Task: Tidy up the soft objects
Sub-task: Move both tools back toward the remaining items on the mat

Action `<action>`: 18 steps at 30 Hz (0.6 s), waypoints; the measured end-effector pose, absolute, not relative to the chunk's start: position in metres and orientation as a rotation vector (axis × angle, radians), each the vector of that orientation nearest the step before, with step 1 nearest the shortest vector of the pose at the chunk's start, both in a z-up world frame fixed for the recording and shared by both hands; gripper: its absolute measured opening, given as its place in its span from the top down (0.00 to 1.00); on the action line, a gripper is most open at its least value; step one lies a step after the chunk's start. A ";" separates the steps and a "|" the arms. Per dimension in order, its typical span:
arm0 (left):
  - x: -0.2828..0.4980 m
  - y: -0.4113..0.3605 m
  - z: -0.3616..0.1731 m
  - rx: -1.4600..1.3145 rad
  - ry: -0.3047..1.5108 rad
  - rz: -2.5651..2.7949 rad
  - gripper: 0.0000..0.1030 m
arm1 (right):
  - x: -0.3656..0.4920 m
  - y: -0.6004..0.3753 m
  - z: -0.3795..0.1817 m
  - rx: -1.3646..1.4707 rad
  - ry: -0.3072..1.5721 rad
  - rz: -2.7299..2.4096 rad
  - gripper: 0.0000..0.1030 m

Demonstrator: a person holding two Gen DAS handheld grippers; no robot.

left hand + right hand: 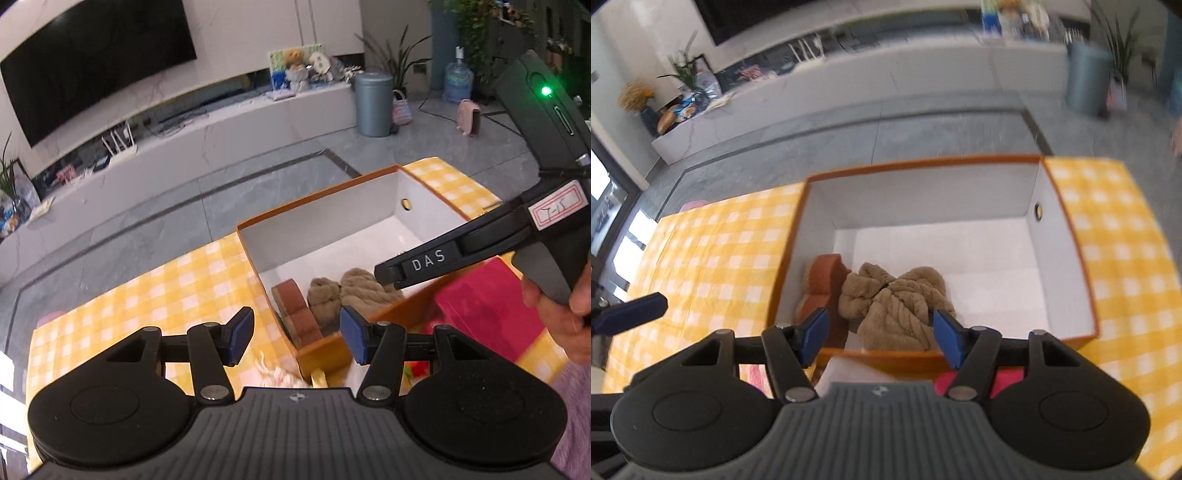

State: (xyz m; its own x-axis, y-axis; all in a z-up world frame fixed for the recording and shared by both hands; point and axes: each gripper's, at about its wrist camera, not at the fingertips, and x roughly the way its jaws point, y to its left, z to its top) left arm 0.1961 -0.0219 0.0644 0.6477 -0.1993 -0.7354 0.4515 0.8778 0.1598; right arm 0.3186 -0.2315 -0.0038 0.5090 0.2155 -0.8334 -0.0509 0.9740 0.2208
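An orange box with a white inside (424, 192) (1052, 236) stands on the yellow checked tablecloth. In its near left corner lie a tan plush toy (351, 291) (890, 302) and a reddish-brown soft object (293, 299) (825, 277). My left gripper (297, 336) is open and empty, low in front of the box's near left corner. My right gripper (879, 338) is open and empty above the box's near edge, over the plush toy. The right gripper's body (480, 243) reaches in from the right in the left wrist view. A cream soft object (275, 374) lies on the table just under the left gripper.
A pink-red object (487, 302) (971, 380) lies on the table right of the box's near side. The tablecloth (155, 302) extends left of the box. Beyond the table are a grey floor, a white TV bench (221, 129) and a grey bin (373, 103).
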 end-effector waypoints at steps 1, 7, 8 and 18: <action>0.187 -0.020 0.067 0.348 0.774 -0.383 0.38 | 0.308 -0.227 0.001 0.151 1.001 0.166 0.39; 0.142 0.002 0.070 0.325 0.766 -0.402 0.38 | 0.237 -0.199 0.015 0.042 0.881 0.206 0.38; 0.136 0.007 0.069 0.318 0.770 -0.397 0.38 | 0.226 -0.193 0.015 0.036 0.869 0.215 0.38; 0.082 0.066 0.046 0.134 0.770 -0.291 0.38 | 0.142 -0.163 -0.023 0.118 0.837 0.217 0.35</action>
